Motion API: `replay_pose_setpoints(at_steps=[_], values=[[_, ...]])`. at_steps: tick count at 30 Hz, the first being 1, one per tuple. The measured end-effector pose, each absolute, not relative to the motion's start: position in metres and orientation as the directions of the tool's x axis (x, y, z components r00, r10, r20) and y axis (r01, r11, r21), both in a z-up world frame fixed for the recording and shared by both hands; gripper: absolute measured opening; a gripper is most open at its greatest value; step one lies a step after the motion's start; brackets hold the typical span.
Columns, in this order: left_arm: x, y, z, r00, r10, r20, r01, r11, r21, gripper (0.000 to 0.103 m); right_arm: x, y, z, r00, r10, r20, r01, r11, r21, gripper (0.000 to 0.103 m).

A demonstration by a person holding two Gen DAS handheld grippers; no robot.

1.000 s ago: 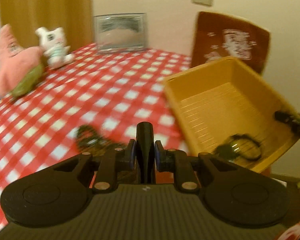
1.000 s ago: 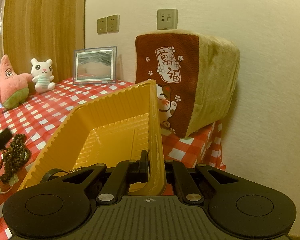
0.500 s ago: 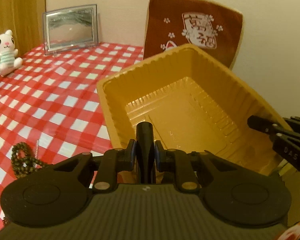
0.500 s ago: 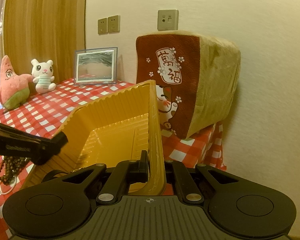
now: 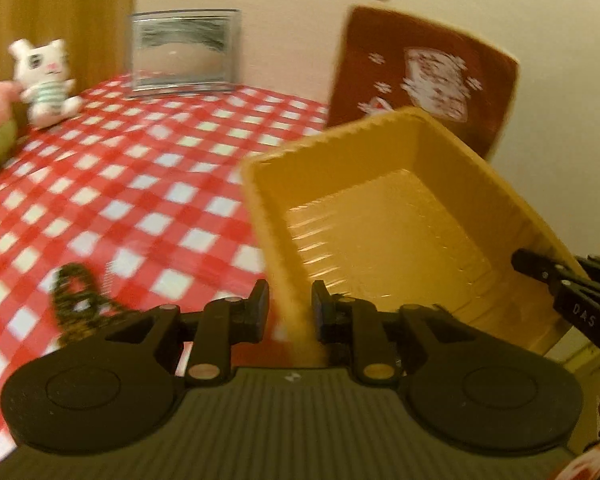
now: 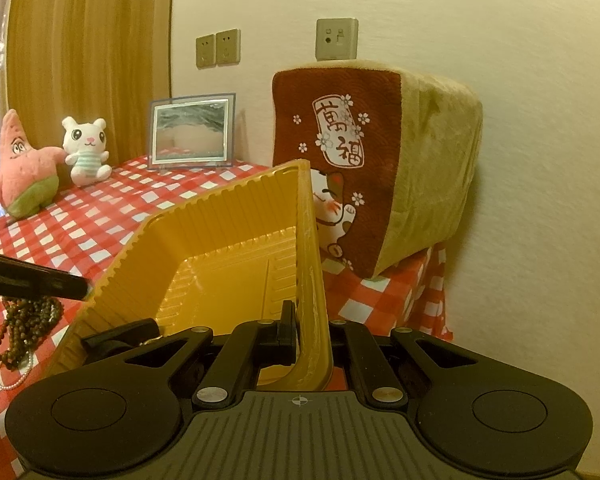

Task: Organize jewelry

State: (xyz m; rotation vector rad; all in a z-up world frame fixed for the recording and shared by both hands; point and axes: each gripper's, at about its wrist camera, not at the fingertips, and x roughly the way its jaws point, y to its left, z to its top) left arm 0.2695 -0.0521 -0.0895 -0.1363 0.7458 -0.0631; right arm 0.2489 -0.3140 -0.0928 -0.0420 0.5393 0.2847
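The yellow tray (image 6: 228, 264) is tilted, one side wall raised. The right gripper (image 6: 306, 330) has its jaws pinched on the tray's near right wall, which stands on edge between the fingers. The left gripper (image 5: 290, 308) has its jaws spread, one finger on each side of the tray's left wall; the wall passes between them without visible contact. This view is motion-blurred. A dark ring-shaped item (image 6: 118, 338) lies inside the tray at its near low corner, partly hidden behind the right gripper body. A dark beaded necklace (image 6: 28, 320) lies on the red-and-white checked table (image 5: 132, 184) just left of the tray, with a strand of small white beads (image 6: 14, 374) beside it. At the far table edge stand a framed picture (image 6: 190, 132), a white plush animal (image 6: 86, 152) and a pink star plush (image 6: 20, 164). A brown cushion with a cat design (image 6: 364, 168) sits behind the tray against the wall.
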Motion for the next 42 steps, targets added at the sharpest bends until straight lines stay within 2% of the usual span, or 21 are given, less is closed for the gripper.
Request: replay_pose_setpoints(at_steps=[5, 15, 23, 39, 42], values=[[0.238, -0.009, -0.085, 0.725, -0.011, -0.688, -0.115, 0.984, -0.136, 0.025, 0.250, -0.314, -0.093, 0.817, 0.256, -0.517, -0.278, 0.960, 0.037, 0.005], [0.173, 0.057, -0.104, 0.630, 0.169, -0.758, -0.335, 0.940, -0.068, 0.026, 0.251, -0.315, -0.094, 0.815, 0.257, -0.520, -0.284, 0.958, 0.030, 0.005], [0.153, 0.063, -0.118, 0.601, 0.191, -0.776, -0.345, 0.938, -0.037, 0.029, 0.251, -0.314, -0.094, 0.816, 0.256, -0.519, -0.287, 0.958, 0.022, 0.005], [0.175, 0.056, -0.124, 0.628, 0.200, -0.752, -0.284, 0.959, 0.018, 0.030, 0.249, -0.313, -0.093, 0.815, 0.252, -0.522, -0.284, 0.959, 0.020, 0.005], [0.179, 0.050, -0.127, 0.629, 0.203, -0.751, -0.263, 0.964, 0.040, 0.023, 0.249, -0.313, -0.093, 0.814, 0.252, -0.523, -0.284, 0.959, 0.020, 0.005]])
